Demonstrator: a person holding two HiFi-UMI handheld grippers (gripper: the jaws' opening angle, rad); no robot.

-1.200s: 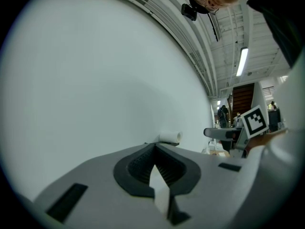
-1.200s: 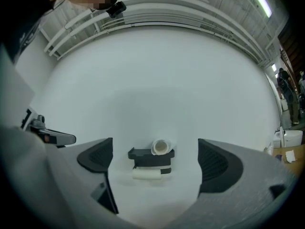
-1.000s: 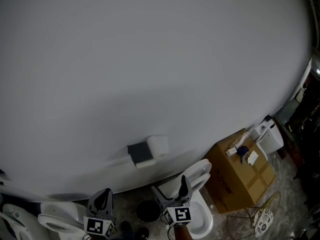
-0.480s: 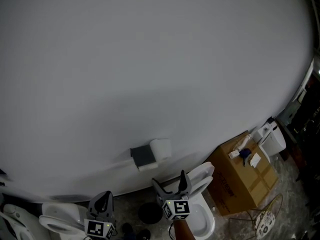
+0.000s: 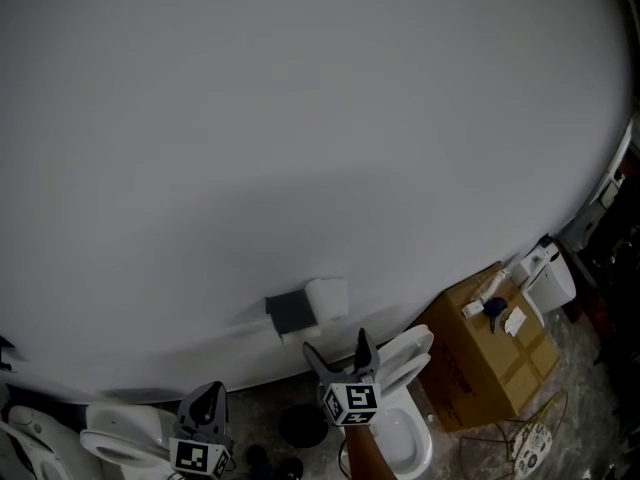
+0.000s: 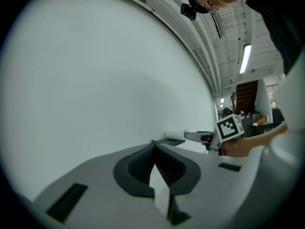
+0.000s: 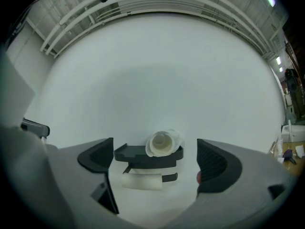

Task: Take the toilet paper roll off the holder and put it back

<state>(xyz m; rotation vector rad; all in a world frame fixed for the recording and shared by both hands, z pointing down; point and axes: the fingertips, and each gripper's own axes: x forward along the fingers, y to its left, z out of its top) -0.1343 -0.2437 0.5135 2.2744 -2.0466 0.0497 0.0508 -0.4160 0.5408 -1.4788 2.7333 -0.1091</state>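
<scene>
**Right gripper** (image 7: 153, 147): fingers spread wide and holding nothing. They point at the wall fixture and stop short of it, with clear wall showing to either side.

**Holder** (image 7: 147, 155): a dark shelf-type bracket on the white wall (image 5: 300, 118). It is straight ahead of the right fingers and centred in the gap between them.

**Roll** (image 7: 164, 143): sits on top of the holder's shelf, its open core facing the right gripper. It is a little nearer the right finger than the left and touches neither.

**Second roll** (image 7: 142, 180): hangs on the bar under the shelf, below the line of the fingers. The task does not say which of the two is meant. The fingers line up with the upper one.

**Left gripper** (image 6: 153, 144): fingers closed together with nothing between them. It is held low, off to the side and well short of the holder, which lies ahead of its fingertips and to their right.

**Surroundings**: a toilet (image 5: 405, 423) is beneath the right gripper. A cardboard box (image 5: 485, 363) stands further along the wall.

**Progress**: the task looks to be at its very start.
- Nothing is done: both rolls are in place on the holder and no finger is in contact.
- Left to do: close the remaining gap, pinch the roll across its width, lift it clear, then set it back on the holder and let go.
</scene>
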